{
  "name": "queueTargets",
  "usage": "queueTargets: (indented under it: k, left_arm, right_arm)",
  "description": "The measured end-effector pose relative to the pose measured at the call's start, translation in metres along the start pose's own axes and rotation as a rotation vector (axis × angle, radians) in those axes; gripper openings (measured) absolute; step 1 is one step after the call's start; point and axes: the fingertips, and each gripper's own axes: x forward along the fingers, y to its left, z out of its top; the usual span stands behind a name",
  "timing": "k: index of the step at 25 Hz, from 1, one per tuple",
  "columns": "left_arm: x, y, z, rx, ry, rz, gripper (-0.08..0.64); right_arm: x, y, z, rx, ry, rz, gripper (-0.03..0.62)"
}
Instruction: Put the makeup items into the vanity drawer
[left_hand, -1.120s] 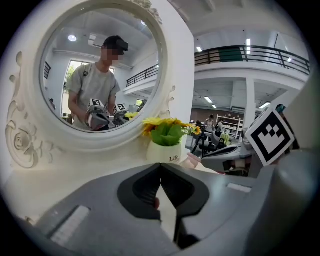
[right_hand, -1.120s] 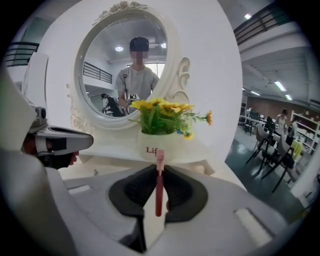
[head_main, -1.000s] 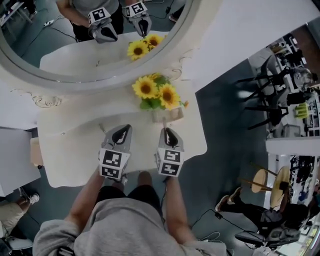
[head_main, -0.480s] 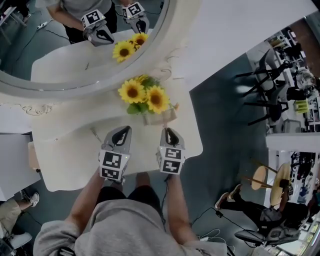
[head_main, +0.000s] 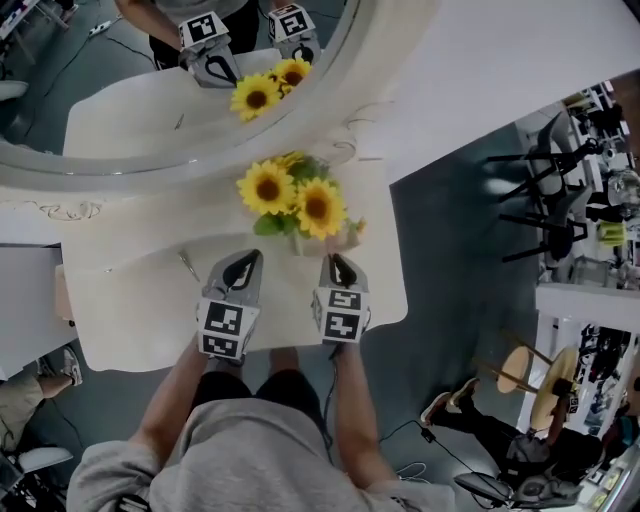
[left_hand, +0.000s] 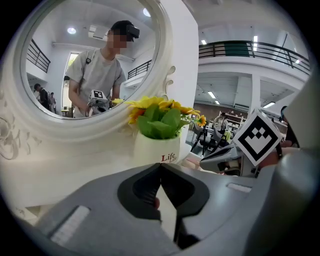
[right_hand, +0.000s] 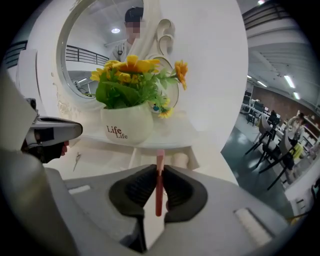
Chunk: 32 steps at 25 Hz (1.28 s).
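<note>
**Slim pink stick pinched; no drawer in sight**

The right gripper (right_hand: 159, 170) has its fingers nipped narrow on a thin makeup stick (right_hand: 158, 197). The stick is red-bodied, with a paler pink end poking past the fingertips. It looks light, stiff and slick, and likely to swivel, so mid-length seems the safest hold. The left gripper (left_hand: 160, 167) has its fingers closed on a small reddish thing (left_hand: 156, 202), too hidden to name.

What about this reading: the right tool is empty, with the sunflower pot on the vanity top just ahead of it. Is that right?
Not quite. The right tool is not empty: its jaws are shut on a thin red stick, as the right gripper view shows. The sunflower pot does stand on the vanity top just ahead of it.
</note>
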Motion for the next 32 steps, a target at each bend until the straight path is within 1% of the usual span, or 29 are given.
queueTargets:
  k: [6, 17, 20, 26, 30, 32]
  left_arm:
    - [0.006, 0.006, -0.004, -0.017, 0.010, 0.028, 0.011]
    - [0.007, 0.015, -0.012, -0.049, 0.024, 0.065, 0.011]
    - [0.007, 0.018, -0.012, -0.047, 0.026, 0.072, 0.011]
    - [0.006, 0.019, -0.011, -0.041, 0.029, 0.077, 0.011]
    - [0.005, 0.019, -0.010, -0.035, 0.028, 0.076, 0.011]
    - [0.005, 0.019, -0.009, -0.032, 0.027, 0.074, 0.011]
  right_arm:
    - [0.014, -0.004, -0.002, -0.001, 0.026, 0.020, 0.048]
    - [0.029, 0.000, 0.012, -0.021, 0.023, 0.044, 0.048]
    - [0.033, 0.001, 0.014, -0.020, 0.019, 0.048, 0.048]
    - [0.036, 0.000, 0.018, -0.033, -0.011, 0.011, 0.053]
    - [0.035, 0.009, 0.022, -0.041, -0.039, 0.052, 0.184]
    - [0.035, 0.012, 0.021, -0.033, -0.037, 0.061, 0.186]
